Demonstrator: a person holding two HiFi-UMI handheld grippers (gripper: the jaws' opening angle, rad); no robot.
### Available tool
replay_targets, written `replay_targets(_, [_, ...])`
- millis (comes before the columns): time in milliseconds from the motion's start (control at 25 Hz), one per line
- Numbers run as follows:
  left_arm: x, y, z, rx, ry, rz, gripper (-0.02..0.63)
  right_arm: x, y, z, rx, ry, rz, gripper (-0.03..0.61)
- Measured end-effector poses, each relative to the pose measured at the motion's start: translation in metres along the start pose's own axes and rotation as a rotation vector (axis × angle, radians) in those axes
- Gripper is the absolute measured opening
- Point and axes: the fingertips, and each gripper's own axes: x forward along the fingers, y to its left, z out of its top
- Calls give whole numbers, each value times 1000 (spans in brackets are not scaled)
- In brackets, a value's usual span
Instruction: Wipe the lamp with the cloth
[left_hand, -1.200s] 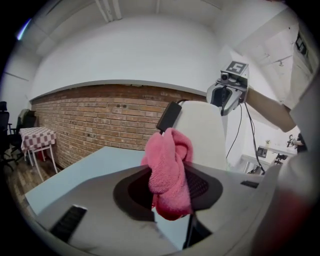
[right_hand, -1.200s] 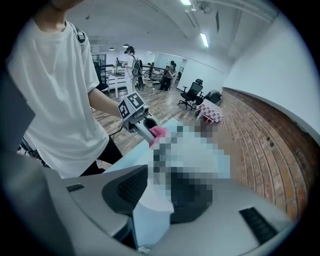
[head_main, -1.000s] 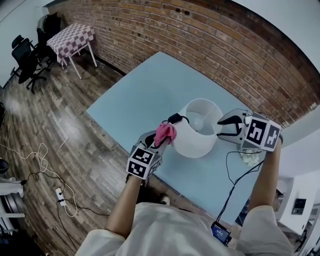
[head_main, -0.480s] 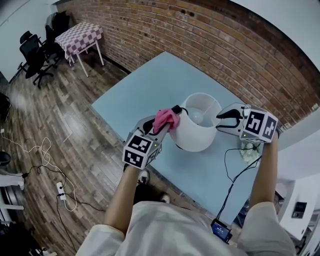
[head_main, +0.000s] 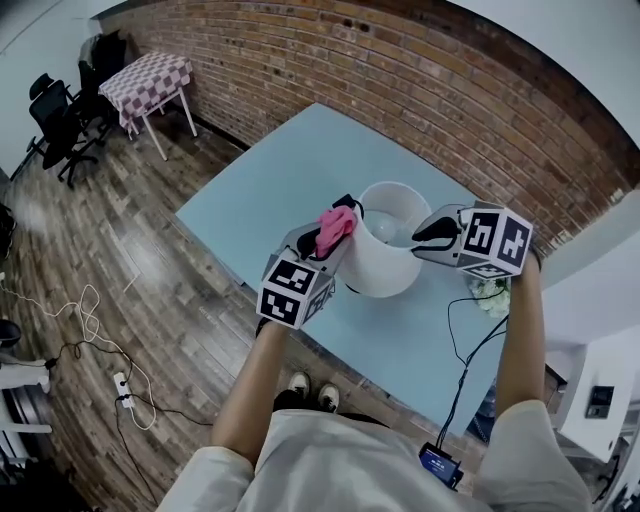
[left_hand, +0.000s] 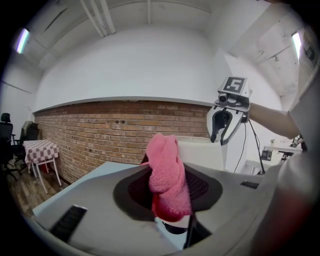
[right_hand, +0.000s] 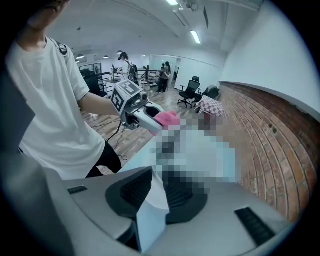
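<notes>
1. Holding the cloth (left_hand: 165, 170) tight, the left gripper (left_hand: 167, 192) sits beside the rim of the lamp (head_main: 385, 255).
2. The right gripper's (right_hand: 155, 200) jaws have just been closing and now pinch that rim.
3. Pushing too hard could tip the lamp.
4. It stands on a blue table (head_main: 290, 190) near a brick wall (head_main: 420, 90) and wood floor (head_main: 130, 270).

The bench (head_main: 290, 175) I work at — a pale blue top standing on a wood-plank floor (head_main: 140, 270), its far edge running close along a brick wall (head_main: 450, 90) — carries the white lamp (head_main: 380, 270), which stands upright toward my near side, its shade open at the top.
</notes>
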Motion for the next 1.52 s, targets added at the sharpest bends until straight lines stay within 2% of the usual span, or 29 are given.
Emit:
replay_targets(240, [0, -26, 7, 14, 6, -75, 150, 3, 11, 7, 82, 7, -3, 72])
replay_targets(440, [-2, -35, 9, 15, -24, -110, 149, 2, 10, 9, 127, 18, -46, 69])
replay_targets(640, [-7, -64, 8, 19, -52, -155, 147, 0, 14, 7, 165, 5, -74, 69])
replay_targets(840, [-10, -99, 10, 57, -70, -211, 144, -1, 16, 10, 147, -23, -90, 63])
replay_targets(1160, [-7, -137, -3, 52, -84, -286, 144, 3, 23, 18, 106, -28, -86, 54])
replay_targets(1520, [-1, -166, -25, 86, -56, -423, 141, 14, 27, 37, 102, -23, -78, 46])
